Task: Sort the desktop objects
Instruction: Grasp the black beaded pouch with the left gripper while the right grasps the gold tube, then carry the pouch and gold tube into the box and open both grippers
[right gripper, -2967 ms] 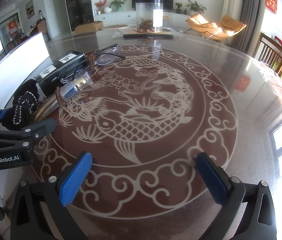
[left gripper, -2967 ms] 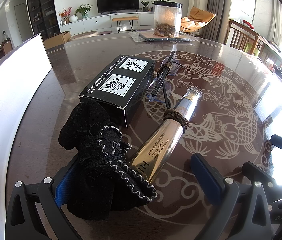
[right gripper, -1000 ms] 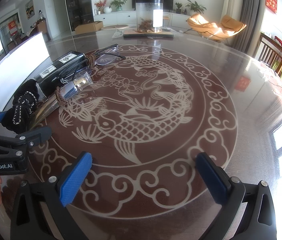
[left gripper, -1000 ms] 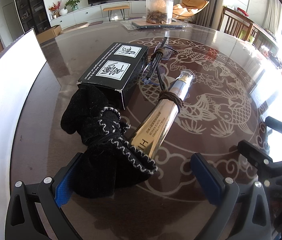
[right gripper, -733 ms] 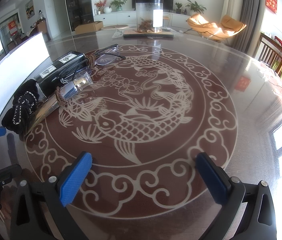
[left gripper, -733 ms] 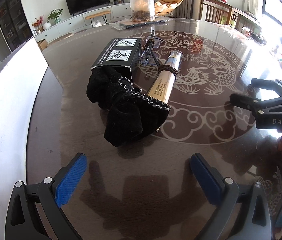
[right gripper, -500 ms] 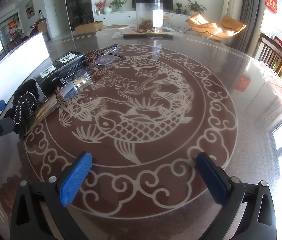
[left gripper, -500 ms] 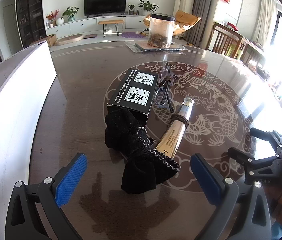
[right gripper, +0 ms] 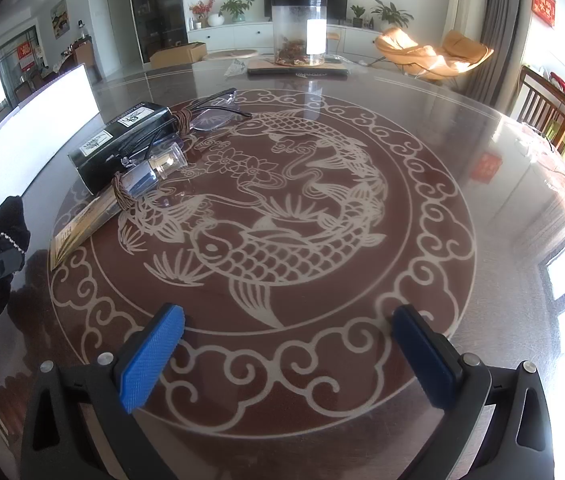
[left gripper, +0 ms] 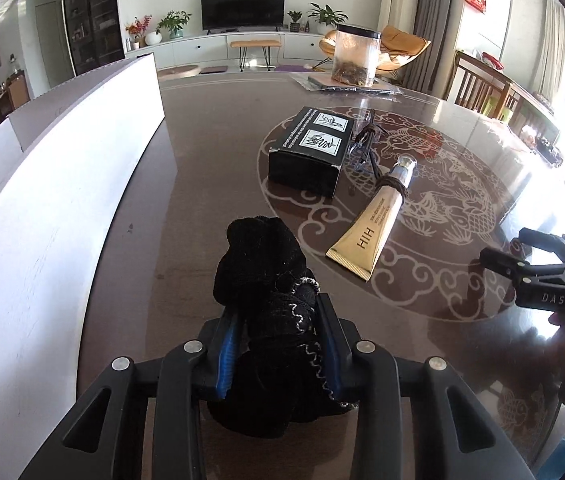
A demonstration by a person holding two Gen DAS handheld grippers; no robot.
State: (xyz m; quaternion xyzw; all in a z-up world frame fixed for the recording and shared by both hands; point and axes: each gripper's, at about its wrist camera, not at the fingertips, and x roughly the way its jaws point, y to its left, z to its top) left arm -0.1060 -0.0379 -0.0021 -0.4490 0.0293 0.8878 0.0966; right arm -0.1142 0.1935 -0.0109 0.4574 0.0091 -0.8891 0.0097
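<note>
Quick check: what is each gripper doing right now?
Left gripper: jaws have just closed on the black knit glove.
Right gripper: open, nothing between its jaws.

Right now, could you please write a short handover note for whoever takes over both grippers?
Left gripper: its jaws have just closed on the black glove, which bulges out in front of the pads.
Right gripper: open, empty, over the fish pattern on the table.
On the table: black box, glasses beside it, gold tube with a brown cord around its neck.
White bin wall stands to the left.
Done: glove gripped.
Left: place the glove, then sort box, glasses and tube.
</note>
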